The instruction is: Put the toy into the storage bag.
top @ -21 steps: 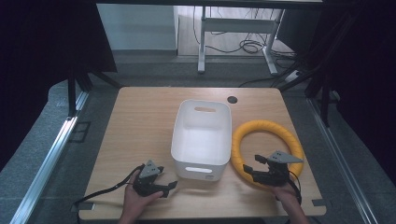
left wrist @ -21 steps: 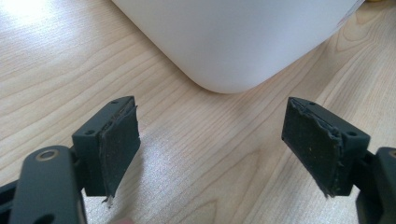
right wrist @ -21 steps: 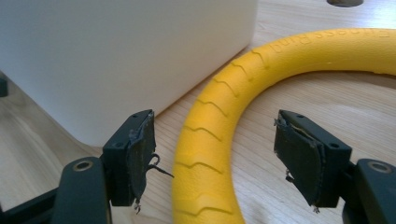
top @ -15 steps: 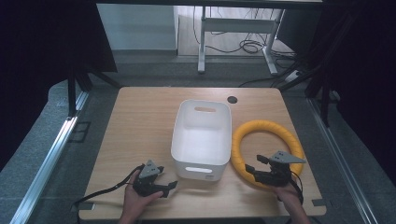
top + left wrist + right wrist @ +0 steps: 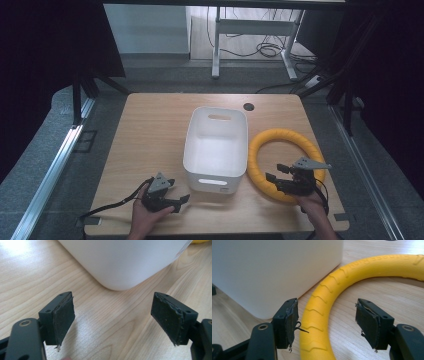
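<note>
Between the right gripper's (image 5: 325, 322) wide jaws sits the yellow ring (image 5: 322, 305), ungrasped; closing comes next, I'd judge; left gripper (image 5: 113, 320) gapes empty.

Looked like a lab / data-collection bay, not a home. Light wooden table (image 5: 150, 135) with a cable grommet hole (image 5: 248, 106) sat inside black curtains (image 5: 55, 45) on dark stands, aluminium rails (image 5: 52, 167) ran along both sides on grey carpet (image 5: 45, 130). Behind it was a white desk frame (image 5: 252, 30) with loose cables (image 5: 262, 50) and a power strip (image 5: 316, 80) on the floor
</note>
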A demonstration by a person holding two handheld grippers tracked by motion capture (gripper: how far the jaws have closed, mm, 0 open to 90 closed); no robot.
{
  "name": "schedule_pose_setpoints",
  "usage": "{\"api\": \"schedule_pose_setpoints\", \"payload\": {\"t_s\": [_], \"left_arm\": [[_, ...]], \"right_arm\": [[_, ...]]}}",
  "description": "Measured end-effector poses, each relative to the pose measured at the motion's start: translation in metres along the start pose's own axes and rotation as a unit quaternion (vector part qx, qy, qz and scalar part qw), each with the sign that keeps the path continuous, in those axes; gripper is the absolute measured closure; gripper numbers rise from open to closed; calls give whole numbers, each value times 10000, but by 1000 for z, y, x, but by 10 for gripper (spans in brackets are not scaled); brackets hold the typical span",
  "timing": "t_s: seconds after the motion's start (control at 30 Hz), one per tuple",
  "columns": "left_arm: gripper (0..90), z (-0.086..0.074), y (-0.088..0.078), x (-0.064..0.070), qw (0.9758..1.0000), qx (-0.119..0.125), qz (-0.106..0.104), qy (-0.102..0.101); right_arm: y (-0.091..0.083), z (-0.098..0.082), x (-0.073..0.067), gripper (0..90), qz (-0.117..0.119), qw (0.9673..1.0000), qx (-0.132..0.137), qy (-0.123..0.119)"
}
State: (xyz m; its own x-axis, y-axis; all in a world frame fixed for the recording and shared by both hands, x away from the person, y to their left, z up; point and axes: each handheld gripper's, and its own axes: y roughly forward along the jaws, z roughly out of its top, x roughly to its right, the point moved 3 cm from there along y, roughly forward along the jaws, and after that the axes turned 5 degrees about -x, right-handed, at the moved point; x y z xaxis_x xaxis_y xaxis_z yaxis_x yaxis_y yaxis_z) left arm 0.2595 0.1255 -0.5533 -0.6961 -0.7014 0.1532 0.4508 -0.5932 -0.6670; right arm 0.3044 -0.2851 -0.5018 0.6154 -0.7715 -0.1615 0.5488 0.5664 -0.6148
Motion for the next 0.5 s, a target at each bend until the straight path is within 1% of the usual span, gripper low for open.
{"api": "schedule_pose_setpoints", "payload": {"t_s": [0.03,0.07,0.1,0.13,0.17,0.2,0.23,0.27,0.3,0.33,0.37,0.4,0.43,0.5], "left_arm": [[192,0,0,0,10000,0,3,3],[192,0,0,0,10000,-7,-3,14],[192,0,0,0,10000,-7,-3,14],[192,0,0,0,10000,-4,-14,19],[192,0,0,0,10000,-4,-14,19],[192,0,0,0,10000,-3,-14,21],[192,0,0,-1,10000,-9,10,31],[192,0,0,-1,10000,-9,10,31],[192,0,-1,-1,10000,-11,19,28],[192,0,-1,-1,10000,-1,16,19],[192,1,-1,-1,10000,9,16,7],[192,1,-1,-1,10000,9,16,7],[192,1,-1,-1,10000,-1,24,0],[192,0,0,-1,10000,-19,27,-5]], "right_arm": [[1,2,-1,347,4,9999,-76,-68],[2,7,-4,346,-6,9992,-338,-206],[2,7,-4,346,-6,9992,-338,-206],[0,13,-7,345,-22,9977,-562,-383],[0,13,-7,345,-22,9977,-562,-383],[-1,16,-9,343,-1,9968,-651,-465],[-3,22,-10,341,-51,9948,-805,-629],[-3,22,-10,341,-51,9948,-805,-629],[-3,26,-9,342,-29,9934,-933,-662],[-3,28,-8,342,-25,9927,-1004,-662],[-2,29,-7,341,-6,9920,-1065,-674],[-2,29,-7,341,-6,9920,-1065,-674],[-1,31,-5,341,41,9897,-1228,-736],[1,31,-4,338,108,9877,-1374,-744]]}}
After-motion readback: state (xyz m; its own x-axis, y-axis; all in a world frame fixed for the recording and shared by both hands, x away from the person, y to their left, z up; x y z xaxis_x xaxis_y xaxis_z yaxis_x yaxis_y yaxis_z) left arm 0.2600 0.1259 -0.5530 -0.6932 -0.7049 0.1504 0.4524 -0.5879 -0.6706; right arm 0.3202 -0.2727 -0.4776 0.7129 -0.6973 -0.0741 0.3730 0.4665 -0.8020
